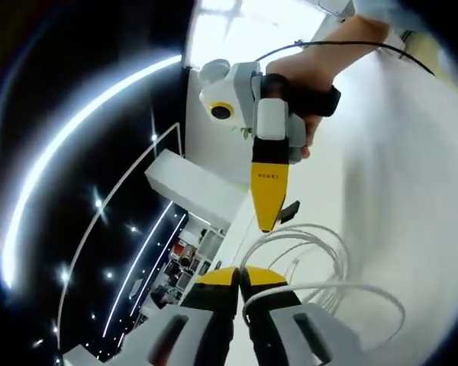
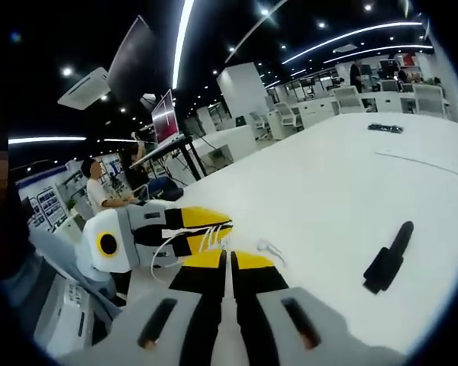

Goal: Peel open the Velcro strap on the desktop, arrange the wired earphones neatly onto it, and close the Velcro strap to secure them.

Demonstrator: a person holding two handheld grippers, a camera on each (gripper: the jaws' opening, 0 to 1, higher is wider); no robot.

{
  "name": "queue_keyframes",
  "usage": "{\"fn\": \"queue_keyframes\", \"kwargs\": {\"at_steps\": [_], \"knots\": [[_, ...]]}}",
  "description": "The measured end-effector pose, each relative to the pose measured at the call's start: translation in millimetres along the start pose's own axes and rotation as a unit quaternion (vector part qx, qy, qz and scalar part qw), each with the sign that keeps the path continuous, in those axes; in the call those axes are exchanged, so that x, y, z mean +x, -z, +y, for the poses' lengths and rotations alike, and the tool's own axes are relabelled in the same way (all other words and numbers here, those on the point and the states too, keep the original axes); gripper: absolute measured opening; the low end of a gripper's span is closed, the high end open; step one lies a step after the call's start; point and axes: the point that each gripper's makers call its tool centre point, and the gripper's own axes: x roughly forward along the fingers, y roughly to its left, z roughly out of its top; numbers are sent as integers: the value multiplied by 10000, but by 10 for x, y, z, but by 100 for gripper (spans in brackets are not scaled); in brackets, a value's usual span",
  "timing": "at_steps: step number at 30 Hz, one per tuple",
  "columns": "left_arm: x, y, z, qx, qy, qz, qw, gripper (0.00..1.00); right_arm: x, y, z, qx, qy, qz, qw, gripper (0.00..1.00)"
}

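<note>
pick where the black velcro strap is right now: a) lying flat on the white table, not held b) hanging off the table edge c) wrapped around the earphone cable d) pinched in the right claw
A: in the right gripper view the black Velcro strap lies flat on the white table, apart from the right claw, whose jaws are closed on nothing, and from the white earphone cable that the left claw holds.

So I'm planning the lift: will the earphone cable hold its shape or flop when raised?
Probably flop: the cable is thin and lies in loose, uneven loops on the table. It looks light, so it may trail from the left claw, which seems shut on a strand.
</note>
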Motion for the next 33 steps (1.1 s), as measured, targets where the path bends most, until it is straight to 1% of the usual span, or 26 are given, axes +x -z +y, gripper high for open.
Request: {"fn": "queue_keyframes", "kwargs": {"at_steps": [3, 6, 9, 12, 16, 21, 25, 30, 33], "knots": [[-7, -11, 5, 54, -35, -26, 10000, 6, 31, 18, -71, 81, 23, 21, 10000, 5], [-3, -4, 8, 69, -33, -15, 10000, 6, 92, 96, -15, 238, -178, 177, 9994, 6], [-2, 18, 11, 92, -23, 19, 10000, 7, 106, 104, 62, 261, -322, 183, 9990, 7], [-5, 19, 11, 118, -20, 24, 9999, 7, 117, 100, 96, 306, -375, 178, 9987, 9], [-6, 6, 15, 162, -37, 15, 9999, 7, 147, 123, 124, 334, -416, 256, 9982, 9], [-13, 1, 8, 211, -48, 11, 9998, 7, 173, 111, 128, 610, -517, 231, 9965, 9], [-19, -8, 0, 229, -32, -5, 9997, 7, 217, 140, 131, 916, -643, 317, 9932, 9], [-20, -11, -4, 271, -28, -7, 9996, 7, 259, 155, 163, 1014, -680, 382, 9918, 9], [-19, -25, -2, 308, -38, -24, 9995, 7, 288, 176, 166, 1070, -694, 512, 9905, 9]]}}
